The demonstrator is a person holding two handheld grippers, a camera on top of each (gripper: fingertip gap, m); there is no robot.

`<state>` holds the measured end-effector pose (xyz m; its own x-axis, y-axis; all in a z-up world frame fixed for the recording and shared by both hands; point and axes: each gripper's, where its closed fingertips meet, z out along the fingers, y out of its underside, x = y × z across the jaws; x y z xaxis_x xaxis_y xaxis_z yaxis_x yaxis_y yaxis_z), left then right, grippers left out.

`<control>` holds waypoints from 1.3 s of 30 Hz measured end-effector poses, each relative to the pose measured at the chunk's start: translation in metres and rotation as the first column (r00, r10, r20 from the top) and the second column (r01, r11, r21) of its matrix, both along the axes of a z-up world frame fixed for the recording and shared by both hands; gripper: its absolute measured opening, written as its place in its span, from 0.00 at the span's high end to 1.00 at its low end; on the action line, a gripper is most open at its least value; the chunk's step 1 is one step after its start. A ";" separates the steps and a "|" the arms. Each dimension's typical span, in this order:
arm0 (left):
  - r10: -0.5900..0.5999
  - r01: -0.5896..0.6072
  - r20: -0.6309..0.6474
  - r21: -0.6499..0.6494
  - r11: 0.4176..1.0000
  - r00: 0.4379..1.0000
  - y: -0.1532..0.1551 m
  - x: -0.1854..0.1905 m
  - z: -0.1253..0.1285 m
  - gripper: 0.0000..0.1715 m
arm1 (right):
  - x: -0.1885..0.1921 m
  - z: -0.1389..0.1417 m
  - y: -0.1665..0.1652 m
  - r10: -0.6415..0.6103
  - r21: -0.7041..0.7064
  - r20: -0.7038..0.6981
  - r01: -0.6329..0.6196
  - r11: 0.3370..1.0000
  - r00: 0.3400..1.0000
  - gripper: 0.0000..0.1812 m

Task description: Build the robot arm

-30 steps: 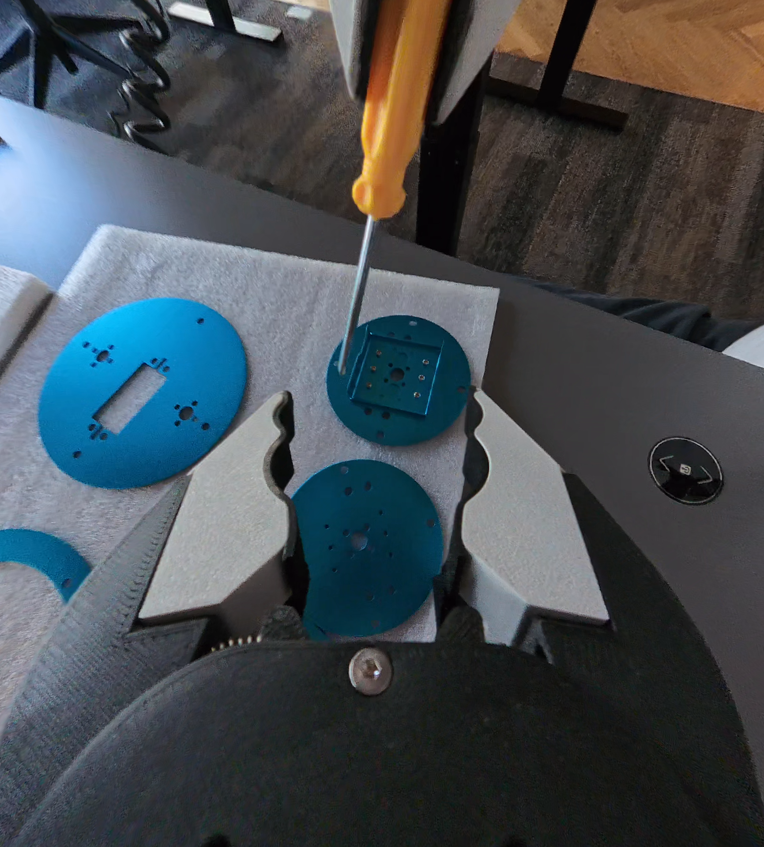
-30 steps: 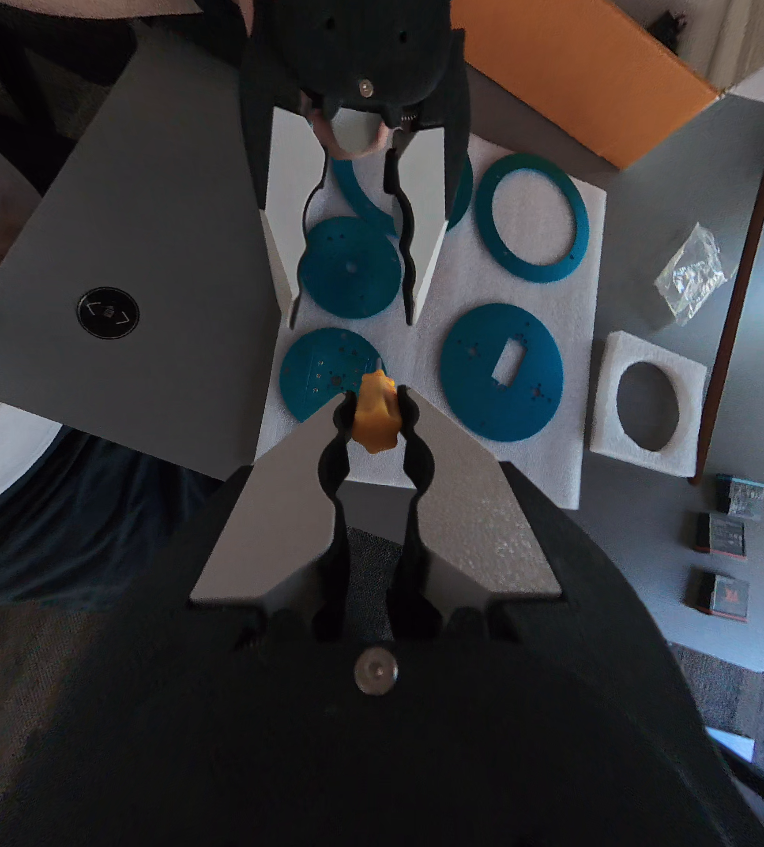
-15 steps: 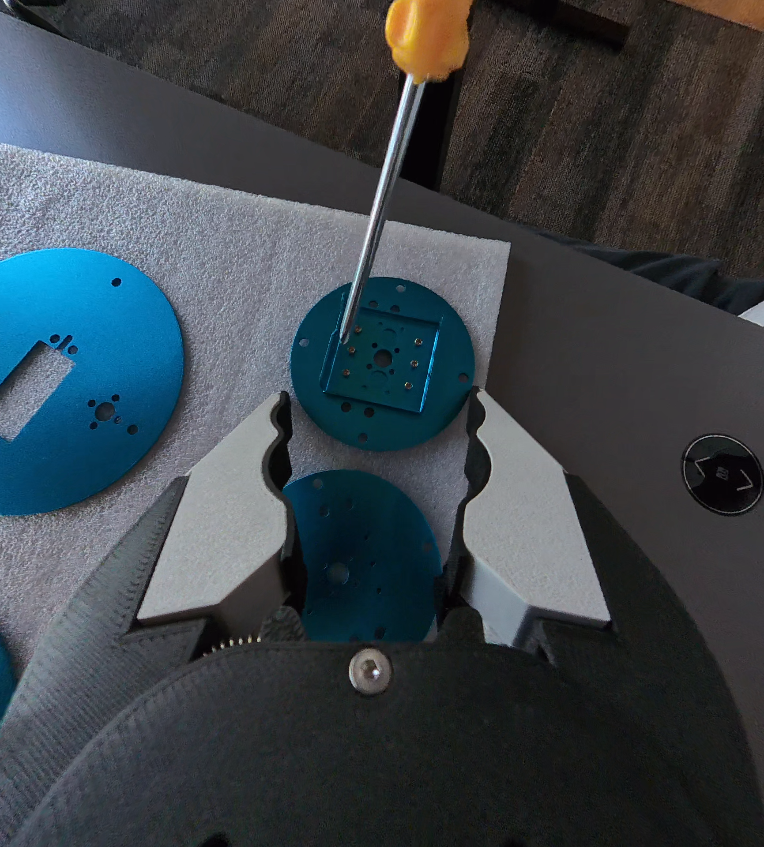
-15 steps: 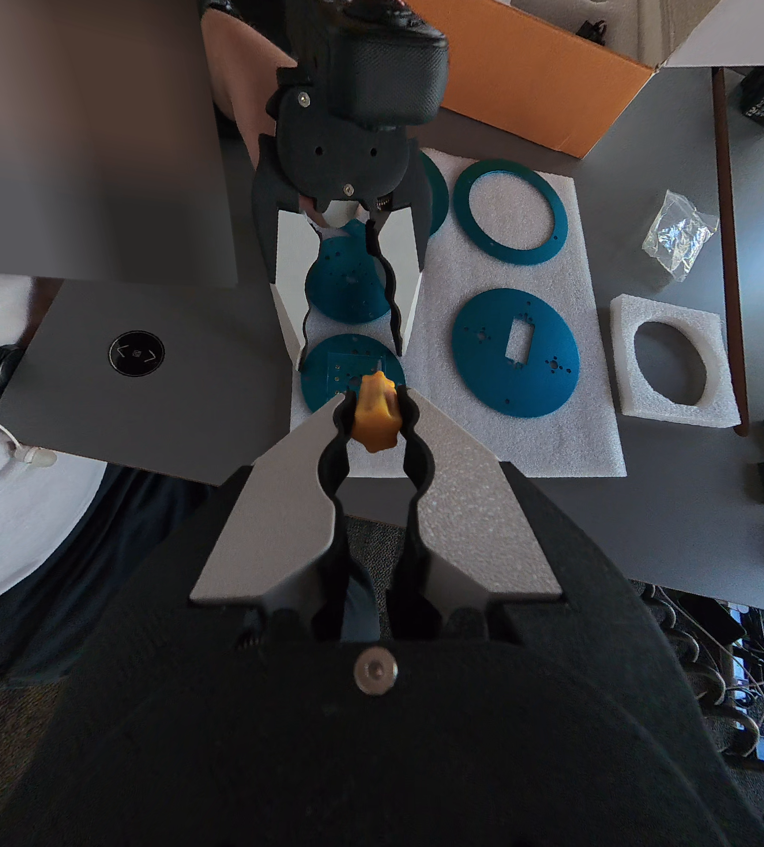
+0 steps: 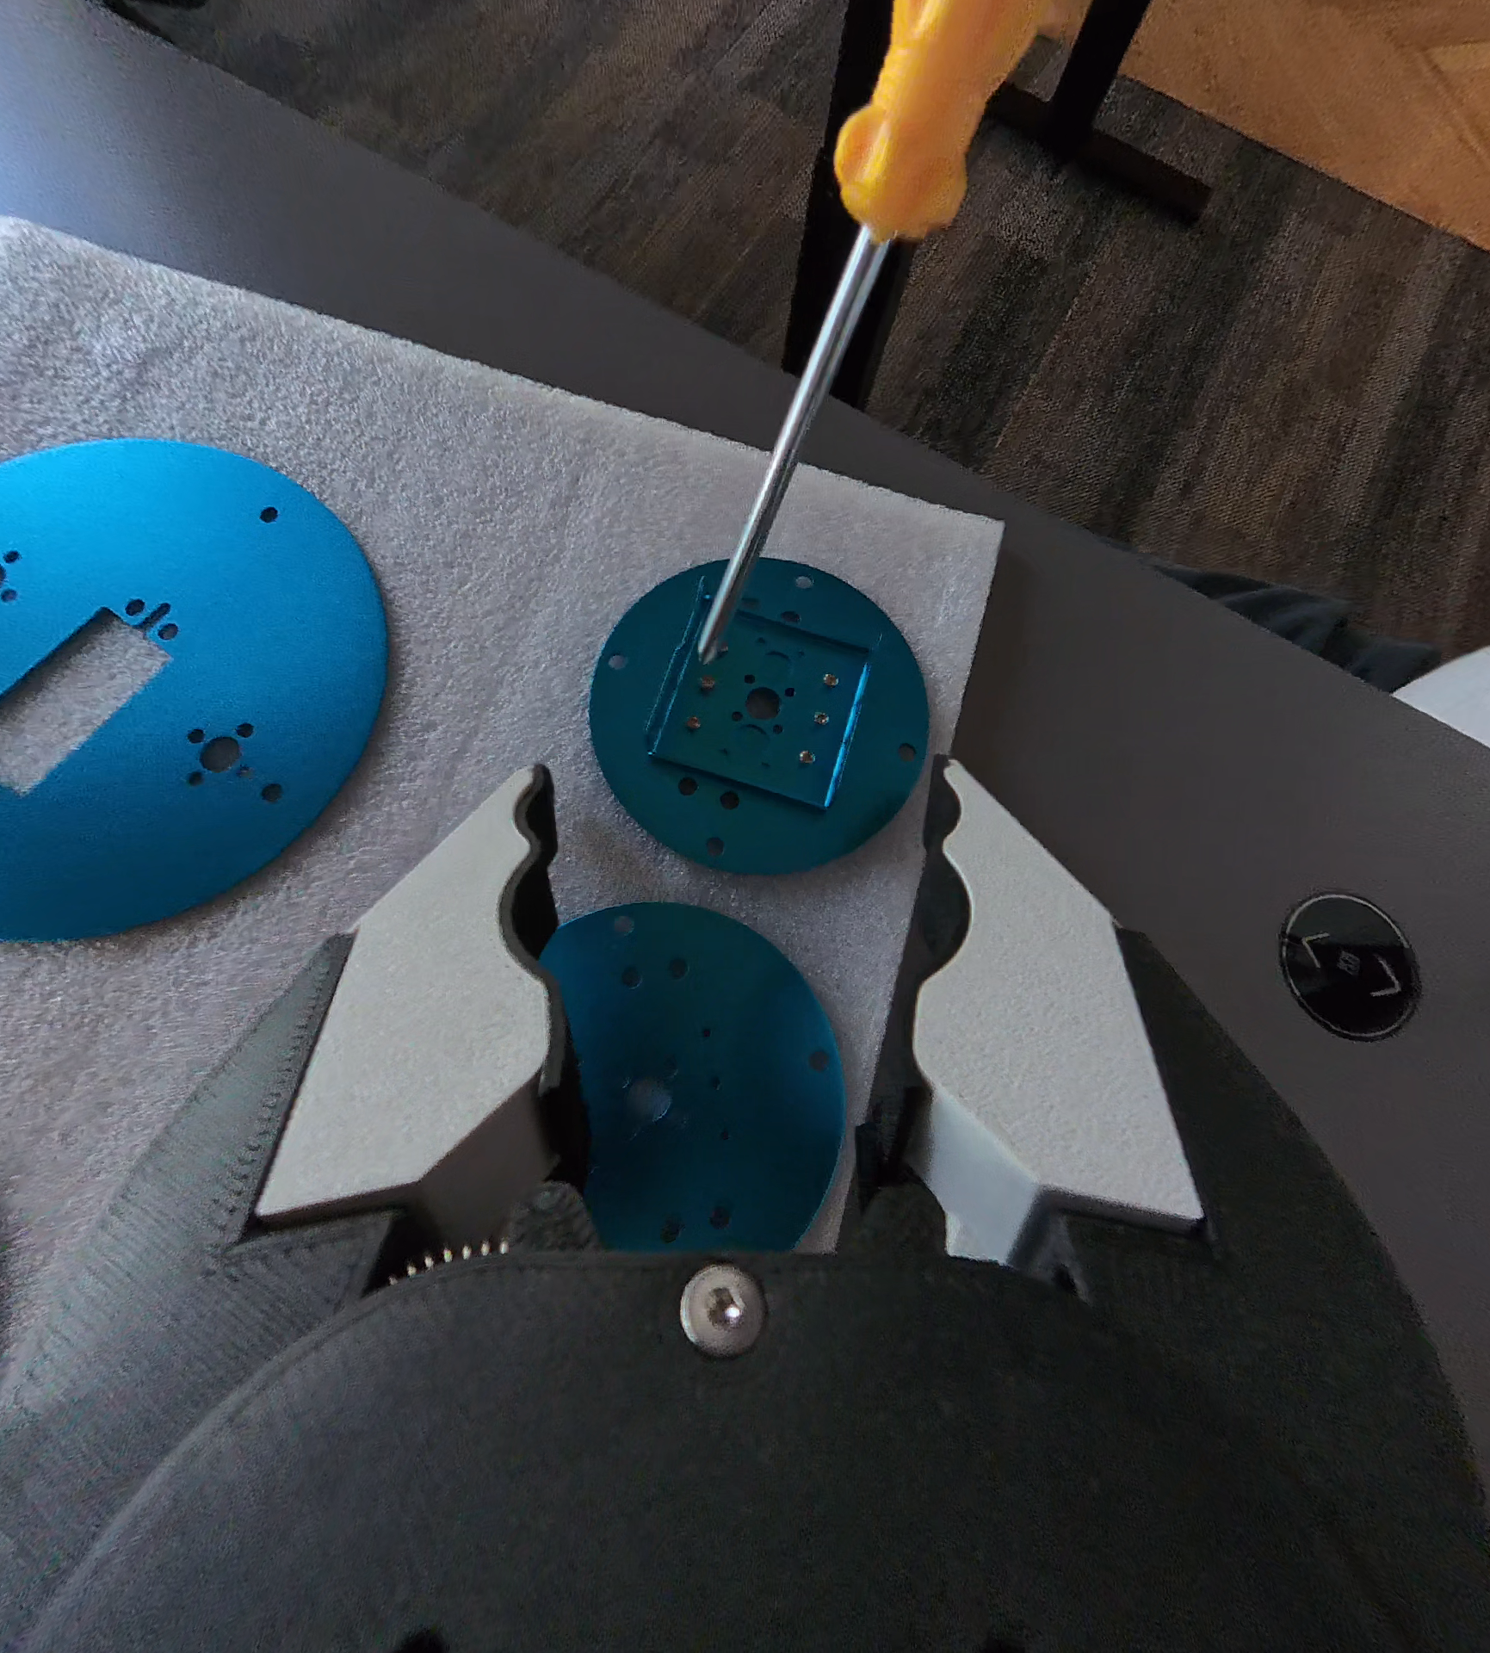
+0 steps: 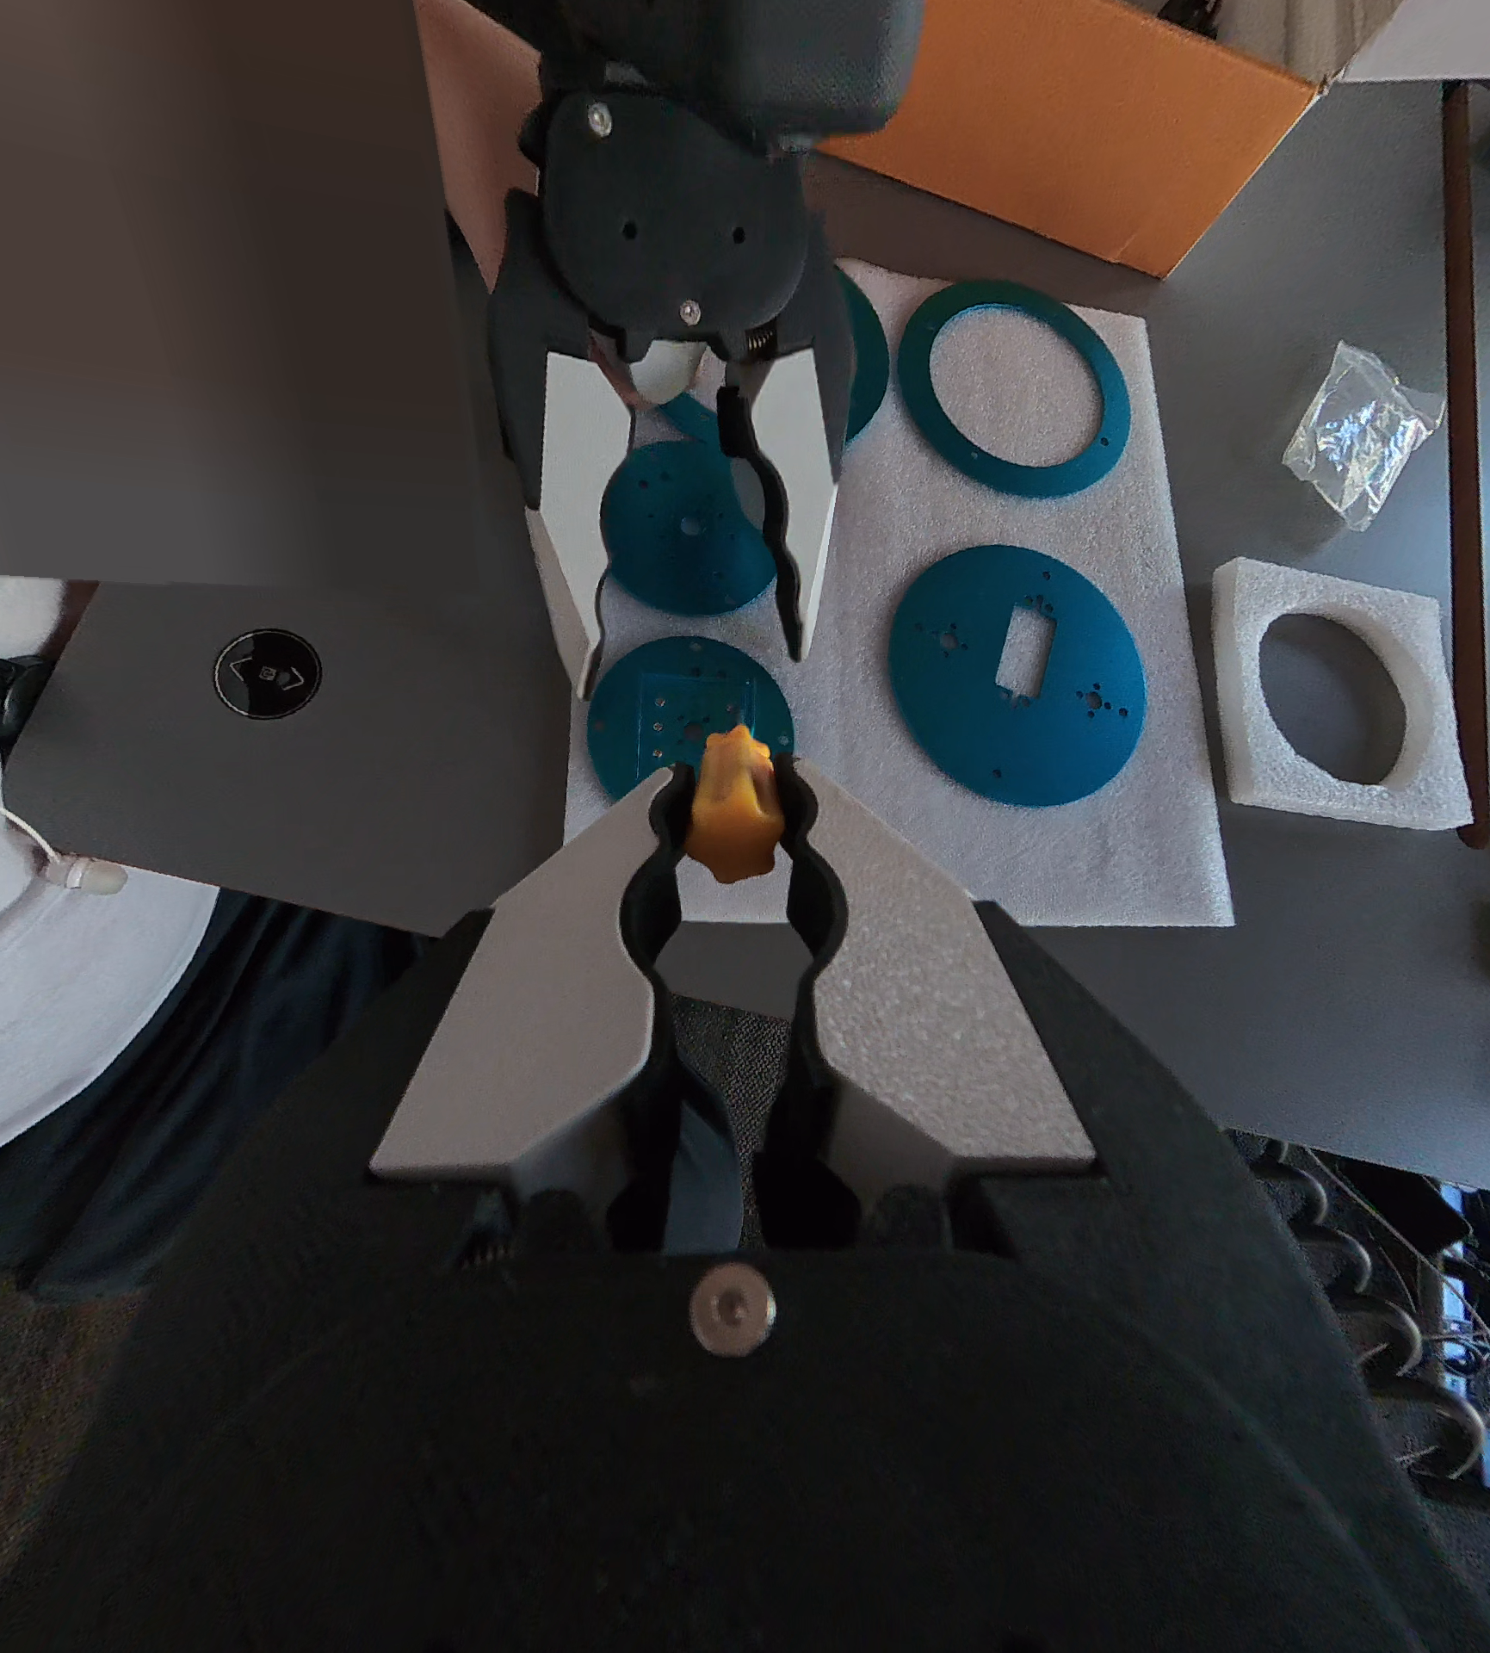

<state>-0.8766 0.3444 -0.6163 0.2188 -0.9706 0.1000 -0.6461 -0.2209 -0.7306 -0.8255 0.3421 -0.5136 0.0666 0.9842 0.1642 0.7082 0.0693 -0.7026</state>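
My right gripper [image 6: 734,778] is shut on the orange handle of a screwdriver [image 6: 732,809]. In the left wrist view the screwdriver [image 5: 812,385] slants down and its tip rests on a small blue disc with a square bracket [image 5: 759,716], at the bracket's far left corner. That disc also shows in the right wrist view [image 6: 669,716]. My left gripper [image 5: 741,787] is open, just above the foam, with a second small blue disc [image 5: 696,1073] lying between its fingers. In the right wrist view the left gripper [image 6: 687,653] straddles that disc [image 6: 678,537].
White foam sheet [image 6: 1081,841] on a grey table holds a large blue disc with a rectangular slot [image 5: 115,689] [image 6: 1018,671] and a blue ring [image 6: 1014,385]. Foam frame [image 6: 1340,698], plastic bag [image 6: 1358,438], orange box [image 6: 1072,134], round table button [image 5: 1349,966]. A person sits left [image 6: 25,984]. Left tips to right tips: about 12 centimetres.
The screwdriver tip has shifted slightly along the bracket's far left corner and its shaft leans more to the right. The left gripper has stayed open over the second disc, drawing back a little.
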 end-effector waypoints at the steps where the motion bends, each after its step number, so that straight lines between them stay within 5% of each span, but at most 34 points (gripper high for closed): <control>1: 0.002 -0.002 0.000 -0.029 1.000 1.000 -0.002 0.001 -0.002 0.50 | -0.001 0.001 0.001 0.004 -0.004 0.007 -0.004 1.000 1.000 0.90; 7: 0.029 -0.030 -0.033 -0.008 1.000 0.999 -0.005 -0.001 -0.003 0.47 | 0.005 0.002 0.000 -0.013 -0.016 -0.007 0.012 1.000 1.000 0.90; 11: 0.048 -0.048 -0.005 -0.027 0.998 0.999 -0.010 -0.001 0.003 0.50 | 0.021 0.002 0.004 -0.115 -0.101 -0.176 0.098 0.990 0.978 0.90; 17: 0.120 -0.119 0.011 -0.050 0.992 0.993 -0.009 -0.013 0.004 0.60 | 0.041 0.003 0.006 -0.263 -0.260 -0.457 0.156 0.953 0.850 0.90; 34: 0.231 -0.221 0.025 -0.206 0.953 0.973 -0.006 -0.019 0.013 0.61 | 0.076 -0.030 -0.008 -0.404 -0.328 -0.484 0.267 0.906 0.776 0.90; 39: 0.225 -0.214 0.030 -0.200 0.956 0.974 -0.003 -0.022 0.014 0.63 | 0.066 -0.022 0.016 -0.397 -0.194 -0.577 0.352 0.916 0.714 0.90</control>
